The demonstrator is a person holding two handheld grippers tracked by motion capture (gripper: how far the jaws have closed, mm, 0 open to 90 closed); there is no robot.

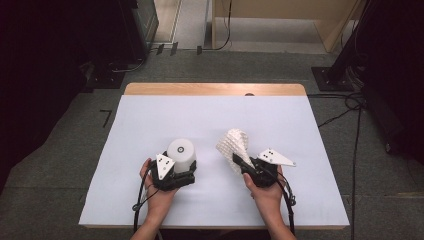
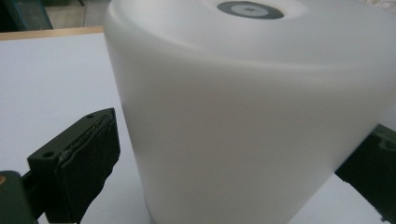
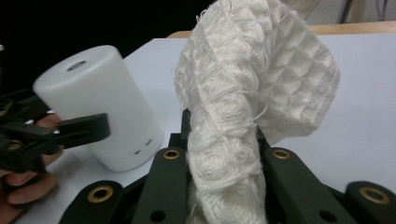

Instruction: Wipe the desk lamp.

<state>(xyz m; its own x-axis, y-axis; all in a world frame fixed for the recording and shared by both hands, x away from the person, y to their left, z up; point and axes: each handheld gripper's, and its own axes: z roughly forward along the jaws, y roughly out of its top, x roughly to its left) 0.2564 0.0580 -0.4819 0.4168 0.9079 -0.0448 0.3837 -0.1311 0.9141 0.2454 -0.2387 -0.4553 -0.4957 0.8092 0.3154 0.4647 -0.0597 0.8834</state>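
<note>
Right now a white cylinder (image 1: pixel 182 155) stands upright on the table (image 1: pixel 150 125), and it is the landmark for everything else. It has a flat top with a small dark ring in the middle. The table has a white cover, and a strip of bare wood shows along its far edge, well behind the cylinder.

The left gripper (image 1: pixel 176 176) sits just on the near side of the cylinder, in the person's left hand (image 1: pixel 159 196). Its two black fingers (image 2: pixel 81 158) reach around the cylinder, one on each side. In the left gripper view the finger at the left edge has a small gap between its pad and the white wall. The other finger is mostly hidden behind the cylinder. So I cannot tell if the fingers are pressing on the cylinder or just standing around it.

To the right of the cylinder, a little apart from it, is the right gripper (image 1: pixel 239 161), held in the person's right hand (image 1: pixel 267 192). Its fingers are closed tight on a white waffle cloth (image 3: pixel 252 88). The cloth is pinched at its lower part and stands up above the fingers in a bumpy, folded bunch, off the table. Some loose threads stick out at its edges.
</note>
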